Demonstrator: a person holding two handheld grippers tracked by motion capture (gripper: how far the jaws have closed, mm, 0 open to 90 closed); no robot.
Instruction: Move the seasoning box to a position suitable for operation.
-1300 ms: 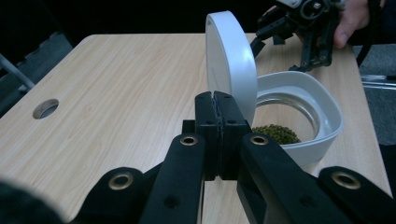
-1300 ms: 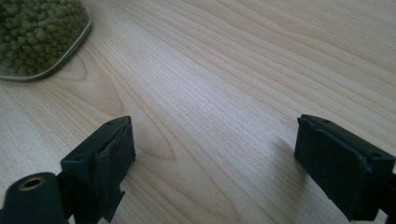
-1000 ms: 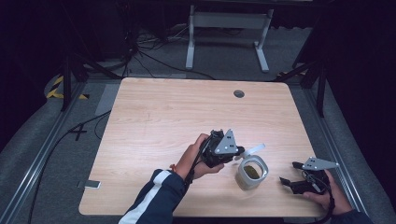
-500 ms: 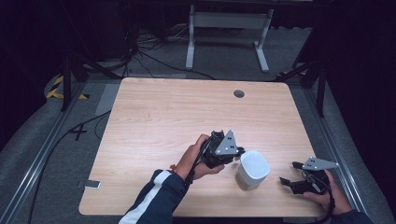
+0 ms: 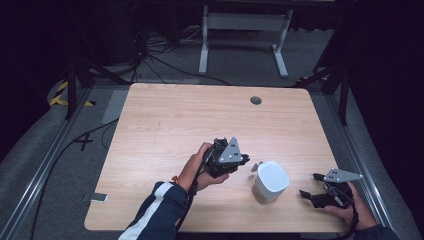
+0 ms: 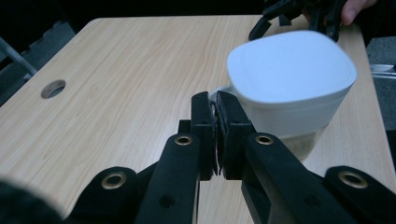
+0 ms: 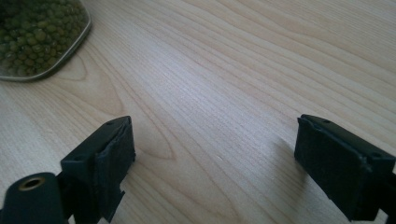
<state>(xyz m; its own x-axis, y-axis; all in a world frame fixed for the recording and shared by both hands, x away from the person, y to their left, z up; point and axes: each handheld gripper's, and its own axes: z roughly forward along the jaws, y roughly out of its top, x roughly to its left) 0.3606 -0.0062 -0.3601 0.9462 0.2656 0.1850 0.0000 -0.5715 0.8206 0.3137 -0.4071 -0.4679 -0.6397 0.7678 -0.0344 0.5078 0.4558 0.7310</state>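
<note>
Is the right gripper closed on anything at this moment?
No, in the right gripper view the right gripper has its jaws wide apart over the bare table, with nothing between them.

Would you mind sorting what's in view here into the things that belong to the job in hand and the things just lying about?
In the job:
- left gripper, shut on the lid's tab
- white lid, on the jar
- jar of green beans
- right gripper, open, beside the jar

Lying about:
- small flat object at the table's near left corner
- cables on the floor
</note>
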